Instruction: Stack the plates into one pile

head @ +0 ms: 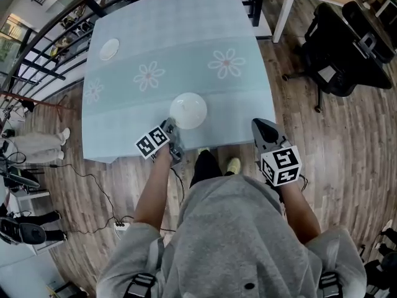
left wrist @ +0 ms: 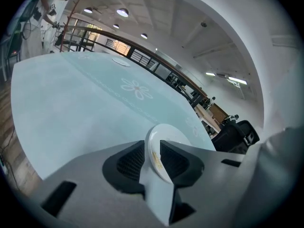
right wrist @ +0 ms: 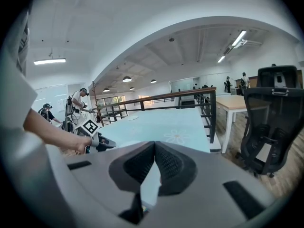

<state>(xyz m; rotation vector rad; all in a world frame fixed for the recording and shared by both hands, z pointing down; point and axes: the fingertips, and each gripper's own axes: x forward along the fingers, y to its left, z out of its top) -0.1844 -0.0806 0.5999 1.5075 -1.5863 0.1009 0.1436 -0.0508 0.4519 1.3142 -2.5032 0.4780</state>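
Left gripper (head: 172, 130), jaws spread around the rim of the round white glazed plate (head: 188, 110) at frame centre, could snag it and drag it off the near edge of the pale-blue-clothed table (head: 124, 135), while the right gripper (head: 259, 126) keeps its jaws pressed together on nothing.

Near plate (left wrist: 164, 132): lower part hidden behind the left gripper (left wrist: 152, 144) pads. In the head view that gripper's jaw tips are mostly covered by its marker cube (head: 152, 143), and the plate's near rim sits under them. Far plate (head: 109, 48) is too small to tell if it's single or stacked. Table (head: 186, 17): far edge cut off by the frame top. Both hands are hidden under the grippers.
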